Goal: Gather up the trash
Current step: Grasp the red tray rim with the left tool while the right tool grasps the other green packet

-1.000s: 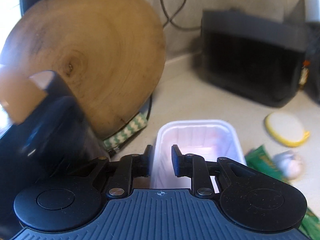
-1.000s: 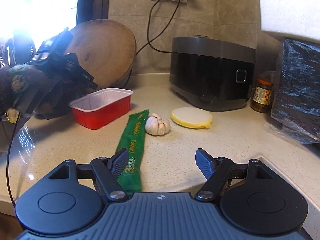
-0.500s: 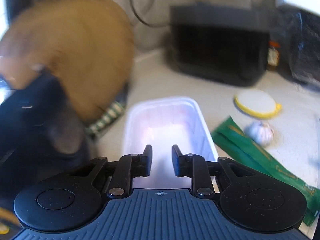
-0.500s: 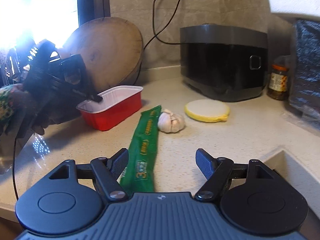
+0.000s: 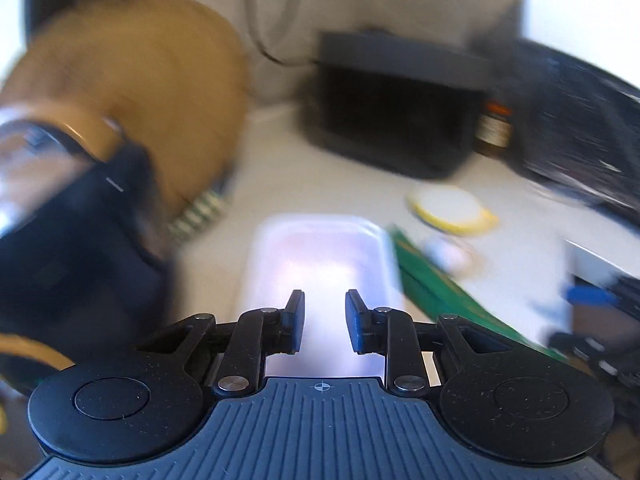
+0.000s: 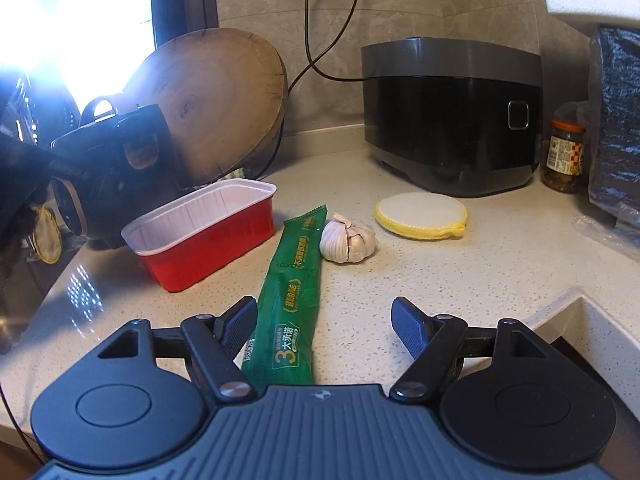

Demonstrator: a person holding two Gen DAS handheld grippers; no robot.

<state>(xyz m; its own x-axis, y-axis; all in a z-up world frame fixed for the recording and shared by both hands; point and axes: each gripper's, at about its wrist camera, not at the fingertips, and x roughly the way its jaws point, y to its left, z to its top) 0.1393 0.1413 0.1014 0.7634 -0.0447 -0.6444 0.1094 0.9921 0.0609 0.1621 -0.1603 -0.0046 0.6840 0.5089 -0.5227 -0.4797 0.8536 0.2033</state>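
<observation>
The speckled counter (image 6: pixel 460 280) carries a round wooden board (image 6: pixel 216 104) leaning against the wall, a black cooker (image 6: pixel 452 116) plugged in by cable, a labelled jar (image 6: pixel 564 156), a yellow-rimmed round pad (image 6: pixel 420 216) and a garlic bulb (image 6: pixel 348 240). A dark bag (image 6: pixel 616 140) stands at the far right.

A red tray (image 6: pixel 208 240) with a white inside sits left of centre. A green wrapper (image 6: pixel 292 308) lies lengthwise just beside it, its far end touching the garlic.

The right gripper (image 6: pixel 324 328) hovers with jaws wide apart and nothing held; the wrapper's near end lies under the gap, close to the left finger. The left gripper (image 5: pixel 324 320) has its jaws partly apart, having just been opening, with nothing pressed between the pads. In that blurred view, the tray (image 5: pixel 320 264) sits directly ahead of its fingertips and the wrapper (image 5: pixel 448 292) to the right.

The wrapper bears a large "3" and Chinese characters, too small to read reliably. The jar label is illegible.
</observation>
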